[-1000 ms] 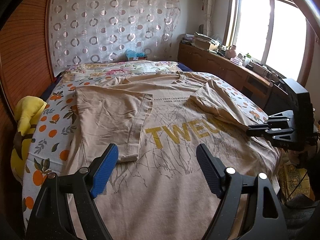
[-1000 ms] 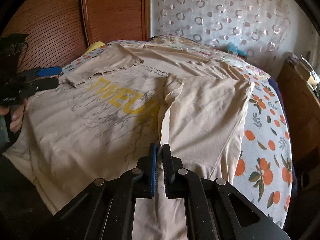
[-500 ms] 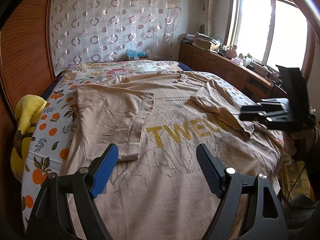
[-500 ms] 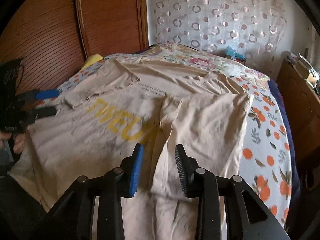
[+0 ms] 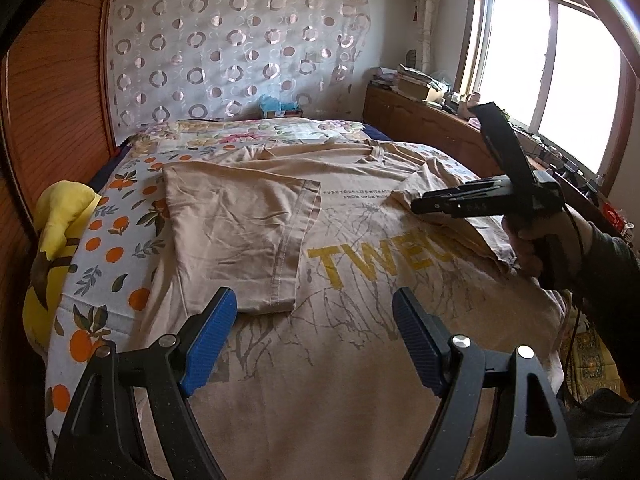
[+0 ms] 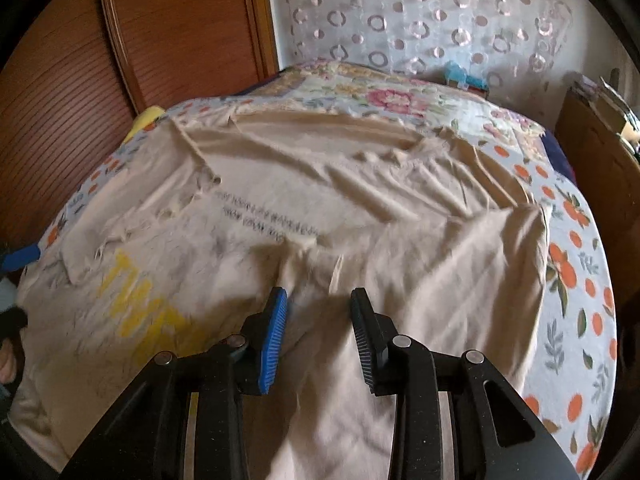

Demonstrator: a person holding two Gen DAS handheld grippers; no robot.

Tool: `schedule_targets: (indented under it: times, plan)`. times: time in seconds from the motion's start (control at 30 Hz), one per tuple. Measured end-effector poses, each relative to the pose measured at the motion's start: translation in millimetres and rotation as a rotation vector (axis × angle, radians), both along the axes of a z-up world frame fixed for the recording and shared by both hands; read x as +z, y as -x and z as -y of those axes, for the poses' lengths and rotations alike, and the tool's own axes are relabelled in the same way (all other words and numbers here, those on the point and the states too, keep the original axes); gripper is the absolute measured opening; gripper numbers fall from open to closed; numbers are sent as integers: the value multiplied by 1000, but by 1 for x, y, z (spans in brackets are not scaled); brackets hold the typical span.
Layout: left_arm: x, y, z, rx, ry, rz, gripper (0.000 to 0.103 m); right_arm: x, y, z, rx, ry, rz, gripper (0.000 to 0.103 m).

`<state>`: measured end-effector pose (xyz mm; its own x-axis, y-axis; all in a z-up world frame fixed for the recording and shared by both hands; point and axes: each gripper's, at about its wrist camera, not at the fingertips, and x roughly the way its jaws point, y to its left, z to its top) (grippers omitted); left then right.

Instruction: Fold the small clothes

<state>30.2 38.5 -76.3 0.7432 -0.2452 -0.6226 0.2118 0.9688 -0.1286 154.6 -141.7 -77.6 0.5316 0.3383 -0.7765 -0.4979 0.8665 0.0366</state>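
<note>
A beige T-shirt [image 5: 352, 280] with yellow "TWEU" lettering lies spread on the bed, with both sides folded in over its middle; it also shows in the right wrist view [image 6: 320, 208]. My left gripper [image 5: 314, 332] is open and empty above the shirt's lower part. My right gripper [image 6: 318, 312] is open and empty above the right folded flap [image 6: 460, 272]; in the left wrist view it [image 5: 416, 204] hovers over the folded right side of the shirt [image 5: 448, 200].
The bed has an orange-print sheet [image 5: 116, 248]. A yellow plush [image 5: 60, 216] lies at its left edge. A wooden wardrobe [image 6: 140, 40] stands left, a cluttered wooden cabinet [image 5: 432, 120] under the window right, a circle-patterned curtain [image 5: 240, 48] behind.
My right gripper opened and let go of the shirt's right side, then lifted and moved inward over the shirt. My left gripper stayed open and nearly still.
</note>
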Motion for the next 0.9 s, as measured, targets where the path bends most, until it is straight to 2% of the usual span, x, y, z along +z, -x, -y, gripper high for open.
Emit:
schedule_targets:
  times: [0.13, 0.27, 0.37, 0.6, 0.9]
  plan:
    - [-1, -1, -2, 6, 5, -5, 81, -2, 2, -26, 80, -47, -37, 34]
    - [-2, -1, -2, 6, 5, -4, 81, 0, 10, -49, 150, -73, -31, 34]
    - [-1, -2, -4, 9, 3, -1, 81, 6, 14, -54, 158, -79, -3, 34]
    - [2, -11, -6, 16, -26, 10, 81, 10, 14, -35, 106, -53, 50, 34]
    - [6, -53, -17, 21, -79, -2, 81, -3, -9, 10, -45, 29, 77, 34]
